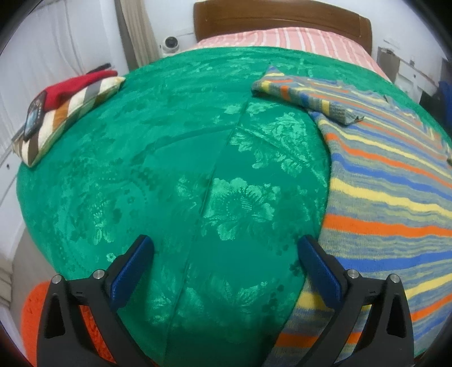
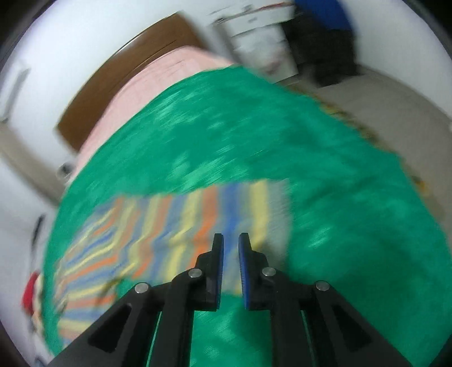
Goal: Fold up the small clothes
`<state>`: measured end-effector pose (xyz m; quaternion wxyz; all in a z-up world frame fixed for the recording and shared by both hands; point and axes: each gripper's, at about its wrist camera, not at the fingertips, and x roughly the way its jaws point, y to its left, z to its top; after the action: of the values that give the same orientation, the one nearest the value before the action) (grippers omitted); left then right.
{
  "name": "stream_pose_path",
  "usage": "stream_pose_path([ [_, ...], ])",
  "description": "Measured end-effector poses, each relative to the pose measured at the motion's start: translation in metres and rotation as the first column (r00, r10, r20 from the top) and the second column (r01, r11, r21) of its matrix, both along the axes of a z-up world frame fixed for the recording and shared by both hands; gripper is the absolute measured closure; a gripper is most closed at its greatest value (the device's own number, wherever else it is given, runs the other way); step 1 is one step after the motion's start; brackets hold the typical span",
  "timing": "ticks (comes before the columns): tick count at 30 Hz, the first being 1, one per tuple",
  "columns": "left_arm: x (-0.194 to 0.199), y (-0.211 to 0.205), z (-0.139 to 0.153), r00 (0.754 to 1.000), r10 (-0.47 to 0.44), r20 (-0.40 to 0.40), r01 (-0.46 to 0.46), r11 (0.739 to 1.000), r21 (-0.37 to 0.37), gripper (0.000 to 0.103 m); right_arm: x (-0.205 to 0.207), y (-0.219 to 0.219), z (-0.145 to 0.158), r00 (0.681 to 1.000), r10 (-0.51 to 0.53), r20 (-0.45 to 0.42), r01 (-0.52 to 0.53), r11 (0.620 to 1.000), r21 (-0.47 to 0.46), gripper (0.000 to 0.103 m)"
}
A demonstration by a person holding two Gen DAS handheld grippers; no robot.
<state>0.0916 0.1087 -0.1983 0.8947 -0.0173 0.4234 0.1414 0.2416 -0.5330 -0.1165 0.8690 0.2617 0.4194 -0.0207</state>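
Observation:
A striped knit sweater [image 1: 389, 180] in blue, yellow, orange and grey lies flat on the green bedspread [image 1: 197, 158], at the right in the left wrist view, with one sleeve [image 1: 305, 93] folded across its top. My left gripper [image 1: 226, 248] is open and empty above the bedspread, just left of the sweater's hem. In the blurred right wrist view the sweater [image 2: 169, 225] lies ahead and to the left. My right gripper [image 2: 231, 240] hovers over the sweater's near right edge, its jaws nearly closed with a narrow gap and nothing between them.
A striped cushion [image 1: 67, 113] with a red cloth [image 1: 76, 84] on it lies at the bed's far left. A pink striped sheet [image 1: 282, 39] and wooden headboard [image 1: 282, 17] are beyond. An orange rug [image 1: 31, 316] lies on the floor at the lower left.

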Motion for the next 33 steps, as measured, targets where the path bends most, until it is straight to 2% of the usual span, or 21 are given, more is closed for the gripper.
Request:
stream_pose_path([
  [2, 0.000, 0.002, 0.000, 1.000, -0.003, 0.001, 0.003, 1.000, -0.014, 0.000, -0.001, 0.010, -0.008, 0.998, 0.039, -0.046, -0.040, 0.999, -0.014, 0.089],
  [3, 0.000, 0.005, 0.000, 1.000, -0.007, 0.002, 0.007, 0.999, -0.031, 0.000, -0.004, 0.008, -0.021, 0.994, 0.022, -0.105, -0.027, 0.999, -0.040, 0.089],
  [4, -0.001, 0.008, -0.001, 1.000, -0.018, -0.001, 0.018, 0.998, -0.053, 0.000, -0.008, 0.002, -0.033, 0.987, -0.029, -0.157, 0.020, 0.998, -0.057, 0.100],
  [7, -0.002, 0.014, -0.002, 0.999, -0.034, -0.009, 0.033, 0.995, -0.091, 0.000, -0.024, -0.009, -0.036, 0.985, -0.119, -0.128, 0.113, 0.992, -0.056, 0.103],
  [12, -0.002, 0.006, 0.000, 0.999, -0.046, -0.016, 0.045, 0.998, -0.043, 0.000, -0.045, -0.016, -0.035, 0.983, -0.146, -0.111, 0.135, 0.986, -0.095, 0.103],
  [14, -0.003, 0.005, 0.007, 0.997, -0.060, -0.043, 0.059, 0.998, -0.024, 0.002, -0.059, -0.015, -0.026, 0.978, -0.186, -0.095, 0.169, 0.972, -0.165, 0.103],
  [15, -0.006, 0.003, 0.014, 0.997, -0.066, -0.043, 0.066, 0.998, -0.006, 0.002, -0.065, -0.014, -0.019, 0.978, -0.195, -0.072, 0.180, 0.968, -0.177, 0.097],
  [17, -0.013, -0.003, 0.036, 0.992, -0.127, 0.017, 0.127, 0.992, 0.004, 0.001, -0.090, -0.004, -0.003, 0.981, -0.194, 0.008, 0.192, 0.961, -0.201, 0.094],
  [18, -0.012, -0.007, 0.047, 0.985, -0.170, 0.040, 0.170, 0.985, 0.004, 0.001, -0.102, 0.004, 0.002, 0.984, -0.174, 0.039, 0.178, 0.961, -0.211, 0.088],
  [20, 0.002, -0.021, 0.071, 0.958, -0.278, 0.071, 0.276, 0.961, 0.029, 0.001, -0.127, 0.024, 0.005, 0.989, -0.125, 0.083, 0.141, 0.962, -0.233, 0.076],
  [22, 0.026, -0.041, 0.093, 0.913, -0.399, 0.083, 0.390, 0.915, 0.106, 0.001, -0.152, 0.051, 0.003, 0.990, -0.073, 0.118, 0.102, 0.962, -0.255, 0.060],
  [24, 0.056, -0.062, 0.101, 0.861, -0.507, 0.035, 0.494, 0.851, 0.177, 0.001, -0.164, 0.075, -0.002, 0.990, -0.022, 0.138, 0.058, 0.963, -0.263, 0.058],
  [25, 0.076, -0.073, 0.098, 0.827, -0.562, -0.010, 0.552, 0.808, 0.204, 0.001, -0.171, 0.088, -0.005, 0.990, 0.002, 0.144, 0.039, 0.961, -0.275, 0.058],
  [28, 0.123, -0.089, 0.079, 0.771, -0.626, -0.115, 0.634, 0.740, 0.225, 0.002, -0.179, 0.115, -0.017, 0.988, 0.053, 0.146, -0.008, 0.956, -0.293, 0.058],
  [31, 0.155, -0.096, 0.049, 0.744, -0.633, -0.214, 0.669, 0.707, 0.232, 0.019, -0.177, 0.125, -0.020, 0.987, 0.085, 0.140, -0.040, 0.954, -0.297, 0.058],
  [32, 0.160, -0.096, 0.039, 0.736, -0.629, -0.249, 0.676, 0.700, 0.230, 0.033, -0.176, 0.125, -0.019, 0.985, 0.086, 0.152, -0.036, 0.951, -0.307, 0.058],
  [33, 0.165, -0.095, 0.030, 0.730, -0.626, -0.274, 0.681, 0.699, 0.220, 0.053, -0.178, 0.124, -0.016, 0.983, 0.082, 0.166, -0.024, 0.946, -0.324, 0.056],
])
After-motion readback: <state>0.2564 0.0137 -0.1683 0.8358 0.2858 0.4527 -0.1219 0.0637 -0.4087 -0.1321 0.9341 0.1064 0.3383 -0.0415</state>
